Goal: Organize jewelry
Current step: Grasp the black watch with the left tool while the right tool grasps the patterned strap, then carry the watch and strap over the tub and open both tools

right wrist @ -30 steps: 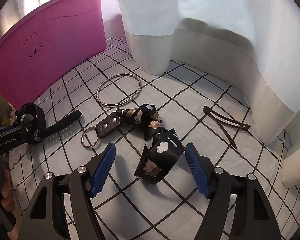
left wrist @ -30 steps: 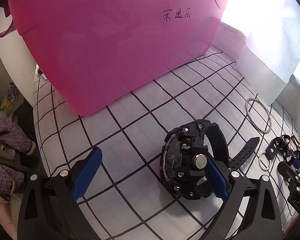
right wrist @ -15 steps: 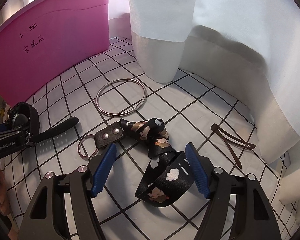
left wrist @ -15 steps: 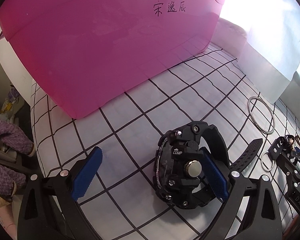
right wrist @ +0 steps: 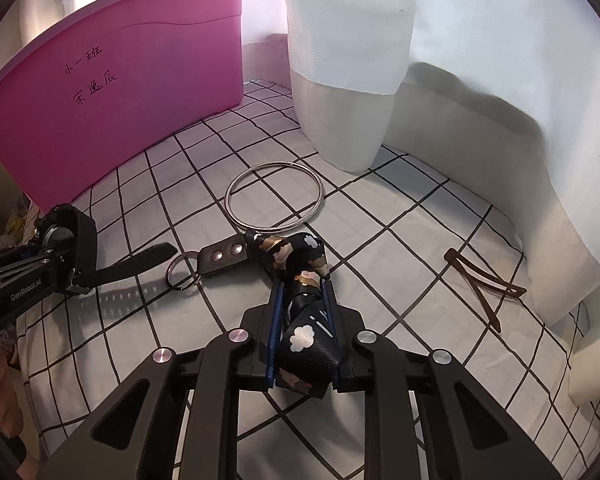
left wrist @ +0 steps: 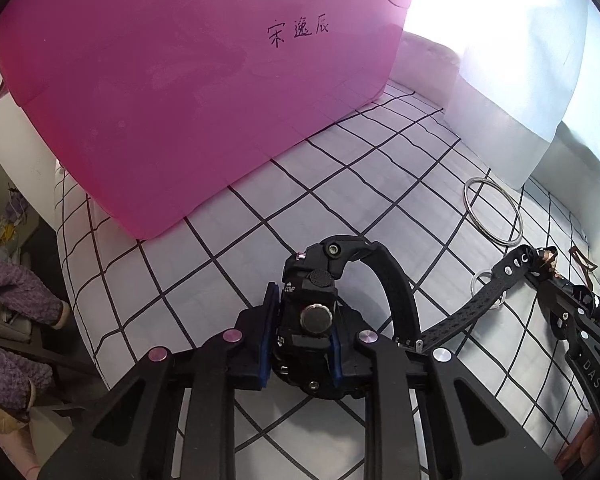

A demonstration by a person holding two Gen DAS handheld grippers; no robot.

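Pink bin (right wrist: pixel 147 92) = landmark, standing on grid sheet (right wrist: pixel 380 240); inside not visible, nothing shown stored yet.

Progress: early, judged. All items out on sheet in front of bin.

Left gripper (left wrist: pixel 302 344) closing, pads pinching black watch (left wrist: pixel 320 312) case, just in front of bin wall.

Right gripper (right wrist: pixel 302 332) closing on cartoon-print strap (right wrist: pixel 300 280), farther from bin.

Silver bangle (right wrist: pixel 273 196) between bin and strap, untouched. Brown hair clip (right wrist: pixel 480 280) farthest from bin, untouched.

Writing: handwritten Chinese characters on bin; "GenRobot.AI" on left gripper; "COMP" on watch.
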